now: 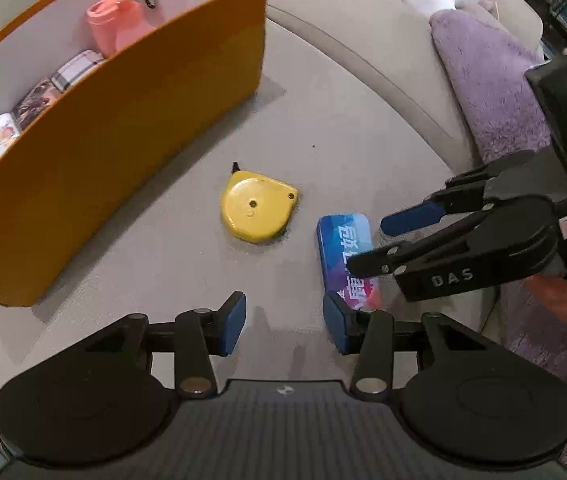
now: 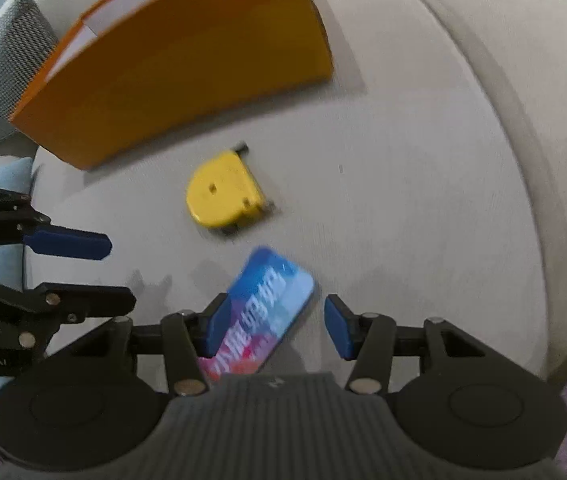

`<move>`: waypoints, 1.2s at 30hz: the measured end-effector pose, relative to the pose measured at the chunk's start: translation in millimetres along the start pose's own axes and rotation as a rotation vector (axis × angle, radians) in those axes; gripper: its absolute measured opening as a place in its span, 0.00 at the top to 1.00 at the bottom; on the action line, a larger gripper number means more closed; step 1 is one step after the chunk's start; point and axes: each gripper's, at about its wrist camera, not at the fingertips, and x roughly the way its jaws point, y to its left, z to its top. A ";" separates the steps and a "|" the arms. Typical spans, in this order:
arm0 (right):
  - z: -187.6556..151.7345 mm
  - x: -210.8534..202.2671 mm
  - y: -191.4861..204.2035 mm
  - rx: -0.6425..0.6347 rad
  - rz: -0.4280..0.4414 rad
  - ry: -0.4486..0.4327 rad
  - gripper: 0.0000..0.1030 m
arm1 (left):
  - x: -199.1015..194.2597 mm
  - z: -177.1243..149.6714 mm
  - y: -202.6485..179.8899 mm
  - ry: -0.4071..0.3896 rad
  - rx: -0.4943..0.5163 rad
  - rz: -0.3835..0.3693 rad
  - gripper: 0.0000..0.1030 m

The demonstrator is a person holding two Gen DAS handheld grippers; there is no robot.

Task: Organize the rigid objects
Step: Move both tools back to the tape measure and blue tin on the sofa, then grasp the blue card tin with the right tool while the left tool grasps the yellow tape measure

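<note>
Two loose things left out on the grey sofa cushion point(image 1: 323, 128): yellow tape measure point(image 1: 257, 210), lying flat near the middle, and blue printed tin point(image 1: 345, 250) just to its right, apart from it. Orange box point(image 1: 123, 128) standing far left, already holding a pink bottle point(image 1: 117, 24) and a row of small cans and packs.

Step in hand, by the look of it: reaching for the next pieces to go into the box. Left claw point(image 1: 283, 322) hanging low over bare cushion near the tin's near end, jaws apart, nothing between them. Right claw point(image 2: 275, 326) also parted, straddling the tin's near end; left pad seemingly close against the tin's edge, though motion blur in the right wrist view leaves contact uncertain, and the right pad clearly stands off. Not yet a grip.

Next move calls for squaring the right claw across the tin's narrow width, lowering, then closing; tin flat and slick, so likely to skid on soft fabric if nudged. Left claw better shifted far and left toward the tape measure.

Writing: "DAS" on the right claw body; "...bot.AI" on the left claw body; large white Chinese characters on the tin, not legible enough to read.
</note>
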 end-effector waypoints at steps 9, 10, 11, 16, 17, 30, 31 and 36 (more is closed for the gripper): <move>-7.6 15.1 -7.5 0.035 0.037 -0.002 0.48 | 14.5 5.0 4.1 0.038 -0.002 0.013 0.49; -7.2 16.7 -5.6 0.026 0.042 -0.003 0.48 | 15.7 5.0 4.3 0.042 -0.004 0.011 0.50; -6.7 18.2 -3.0 0.011 0.042 -0.006 0.48 | 17.1 5.0 4.8 0.047 -0.004 0.012 0.51; -14.7 8.3 -3.4 -0.024 0.038 -0.038 0.59 | 19.5 6.1 5.4 0.064 -0.019 0.009 0.57; -14.5 5.8 -4.8 -0.019 0.043 -0.044 0.66 | 19.4 5.8 5.3 0.063 -0.017 0.008 0.57; 20.6 -37.0 -11.8 -0.097 -0.033 -0.158 0.85 | 12.3 14.7 -7.3 -0.057 0.152 0.093 0.59; 27.7 -37.6 -12.0 -0.108 -0.053 -0.169 0.85 | 12.7 16.8 -9.5 -0.073 0.180 0.106 0.57; 49.2 -32.5 -11.6 -0.167 -0.109 -0.190 0.85 | 25.2 28.7 -13.4 -0.124 0.269 0.128 0.36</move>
